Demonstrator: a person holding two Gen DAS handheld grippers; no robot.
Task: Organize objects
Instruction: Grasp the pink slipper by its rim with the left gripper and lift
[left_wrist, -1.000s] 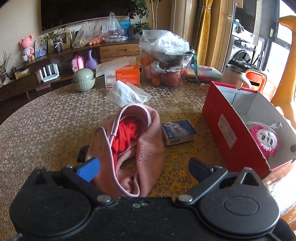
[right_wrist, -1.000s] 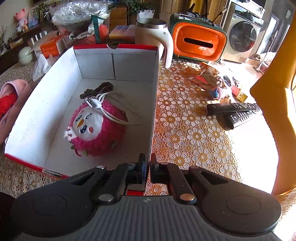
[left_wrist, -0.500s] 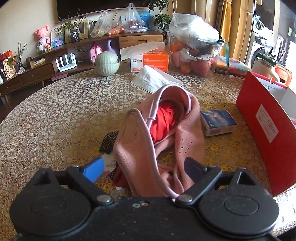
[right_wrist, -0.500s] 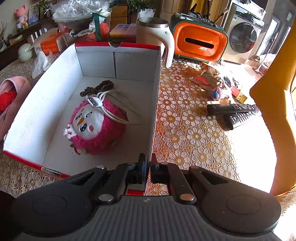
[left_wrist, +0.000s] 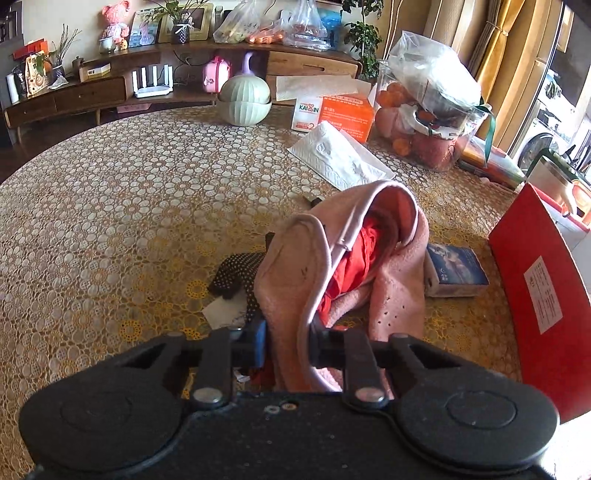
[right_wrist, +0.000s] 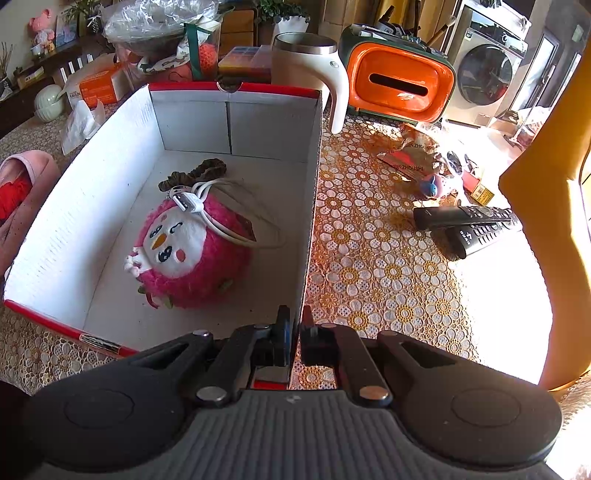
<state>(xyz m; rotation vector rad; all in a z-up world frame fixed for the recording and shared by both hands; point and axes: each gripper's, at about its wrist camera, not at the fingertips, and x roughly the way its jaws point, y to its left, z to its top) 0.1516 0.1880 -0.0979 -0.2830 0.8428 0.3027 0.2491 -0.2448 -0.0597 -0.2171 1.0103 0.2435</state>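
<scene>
A pink cloth (left_wrist: 391, 280) with red fabric (left_wrist: 351, 258) inside lies on the table. My left gripper (left_wrist: 288, 341) is shut on the near edge of the pink cloth. The red cardboard box (left_wrist: 543, 288) stands at the right. In the right wrist view my right gripper (right_wrist: 295, 332) is shut on the near corner of the red box's wall (right_wrist: 312, 192). Inside the box lie a pink plush toy (right_wrist: 188, 247), a white cable (right_wrist: 221, 206) and a brown scrunchie (right_wrist: 199, 171). The pink cloth (right_wrist: 22, 199) shows left of the box.
A small blue box (left_wrist: 456, 271) lies beside the pink cloth, a black dotted item (left_wrist: 236, 273) under it. A tissue (left_wrist: 340, 157), orange carton (left_wrist: 332, 114), green bowl (left_wrist: 245, 98) and fruit bag (left_wrist: 432, 103) stand further back. Remotes (right_wrist: 469, 225), a mug (right_wrist: 314, 74) and an orange case (right_wrist: 399, 85) are right of the box.
My left gripper has moved in and closed on the near edge of the pink cloth, lifting its left flap. The right gripper keeps its hold on the box.
</scene>
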